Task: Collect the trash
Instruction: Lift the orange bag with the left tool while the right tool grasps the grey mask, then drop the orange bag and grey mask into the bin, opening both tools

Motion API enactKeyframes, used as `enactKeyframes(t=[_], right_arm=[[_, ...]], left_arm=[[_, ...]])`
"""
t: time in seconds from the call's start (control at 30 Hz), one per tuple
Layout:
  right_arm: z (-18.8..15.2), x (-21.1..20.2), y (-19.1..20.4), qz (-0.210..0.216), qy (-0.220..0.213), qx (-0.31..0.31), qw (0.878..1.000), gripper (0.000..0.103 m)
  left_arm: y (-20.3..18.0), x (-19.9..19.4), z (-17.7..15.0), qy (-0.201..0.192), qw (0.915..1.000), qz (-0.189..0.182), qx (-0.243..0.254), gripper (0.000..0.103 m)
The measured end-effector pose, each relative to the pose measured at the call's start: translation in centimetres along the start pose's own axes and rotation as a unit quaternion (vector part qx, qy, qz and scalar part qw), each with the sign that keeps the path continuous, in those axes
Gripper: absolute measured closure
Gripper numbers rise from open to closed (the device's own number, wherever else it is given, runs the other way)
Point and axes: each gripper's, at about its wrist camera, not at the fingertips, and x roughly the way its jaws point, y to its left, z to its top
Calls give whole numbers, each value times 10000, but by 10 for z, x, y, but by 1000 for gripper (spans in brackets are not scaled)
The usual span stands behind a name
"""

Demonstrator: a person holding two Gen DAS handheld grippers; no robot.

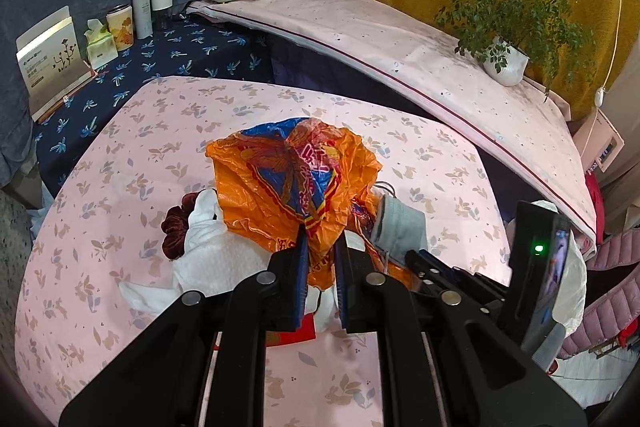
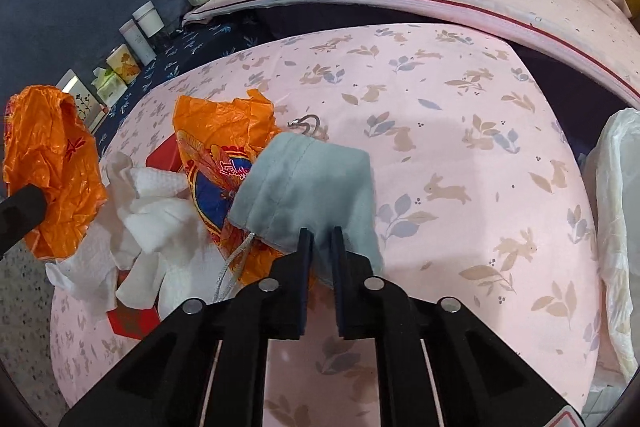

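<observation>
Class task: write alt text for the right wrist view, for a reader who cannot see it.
The right gripper pinches a grey pouch on a pink bunny-print tablecloth. Left of the pouch lie an orange bag and white tissues; at the far left edge the left gripper holds up more orange plastic.

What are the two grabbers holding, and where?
The left gripper pinches the orange plastic bag at its lower edge. The right gripper pinches the grey pouch at its near edge.
</observation>
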Motion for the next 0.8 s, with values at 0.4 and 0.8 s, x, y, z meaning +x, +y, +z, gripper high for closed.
enactKeyframes(t=[0.4, 0.8], right_arm=[[14, -84, -14, -92, -840, -63, 9964, 100], [9, -156, -84, -450, -1323, 378, 9895, 100]], left_arm=[[-38, -18, -3, -84, 9995, -176, 257, 92], [-129, -25, -15, -69, 9943, -519, 929, 91]])
